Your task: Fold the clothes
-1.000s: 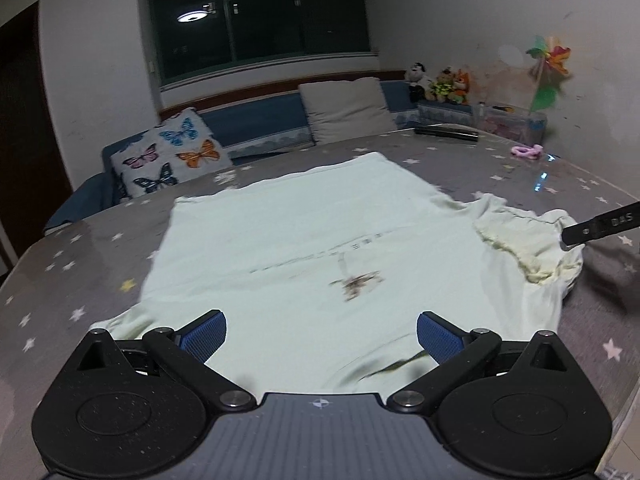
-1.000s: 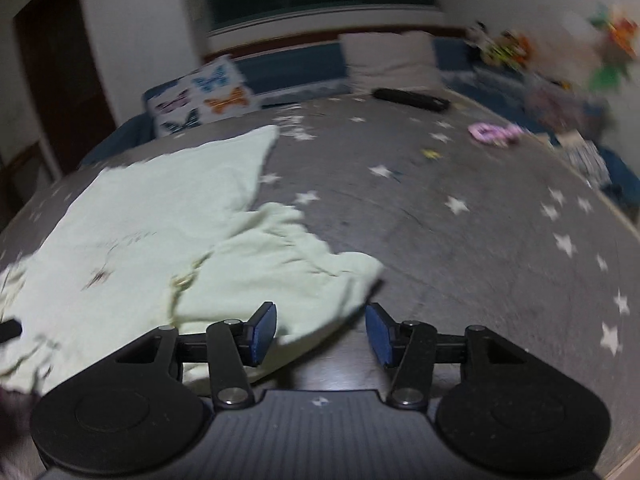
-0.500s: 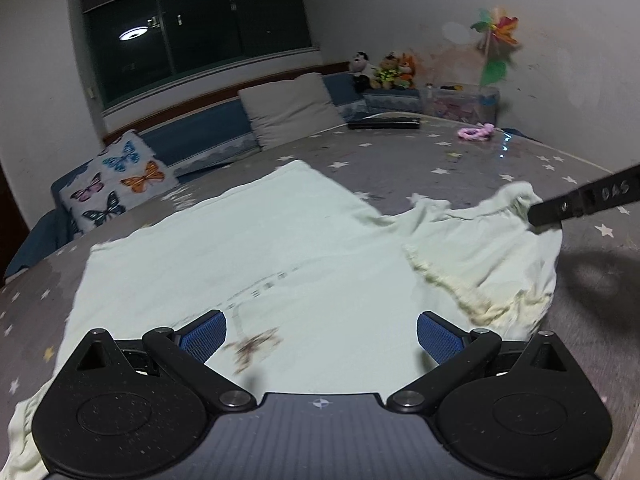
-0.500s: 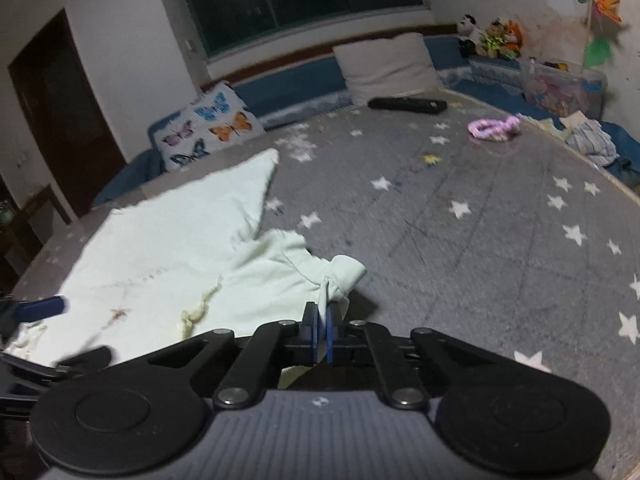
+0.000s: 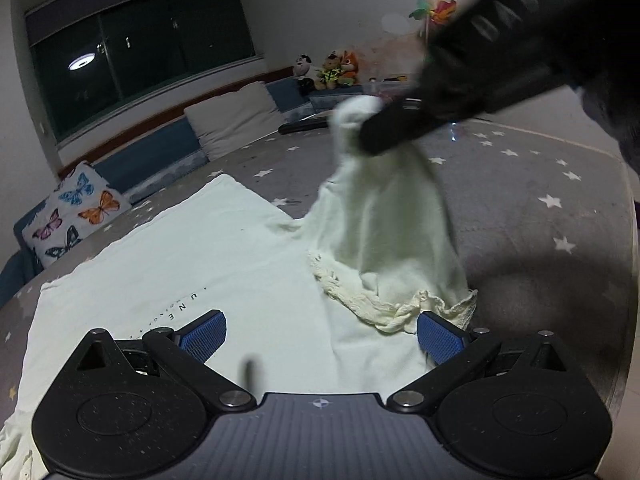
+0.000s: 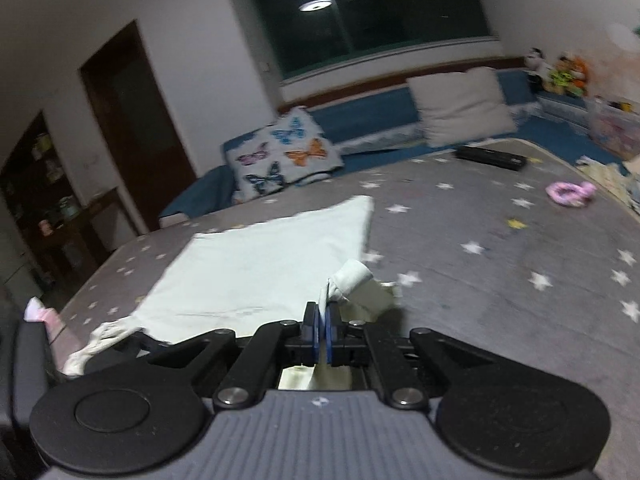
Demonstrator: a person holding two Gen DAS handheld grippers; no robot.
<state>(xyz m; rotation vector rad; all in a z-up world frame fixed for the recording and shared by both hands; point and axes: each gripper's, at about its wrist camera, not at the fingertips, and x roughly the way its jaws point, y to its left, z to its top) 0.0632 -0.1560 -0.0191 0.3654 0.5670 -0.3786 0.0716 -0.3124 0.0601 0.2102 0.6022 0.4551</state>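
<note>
A pale green T-shirt [image 5: 192, 256] lies flat on the grey star-patterned surface [image 5: 540, 208]. My right gripper [image 6: 322, 328] is shut on the shirt's sleeve [image 6: 352, 276] and holds it lifted. In the left wrist view that sleeve [image 5: 384, 216] hangs in a cone from the right gripper's black body [image 5: 460, 108]. My left gripper [image 5: 320, 332] is open and empty, low over the shirt near the collar [image 5: 384, 312]. The shirt also shows in the right wrist view [image 6: 260, 268].
A butterfly cushion [image 5: 76, 216] and a white pillow [image 5: 236, 124] lean on the blue bench at the back. A black remote [image 6: 490, 157] and a pink ring toy [image 6: 570, 194] lie on the surface. Stuffed toys [image 5: 328, 70] sit in the corner.
My right gripper closed on the sleeve and has lifted it up and toward the shirt's middle. My left gripper has stayed open and moved nearer the collar.
</note>
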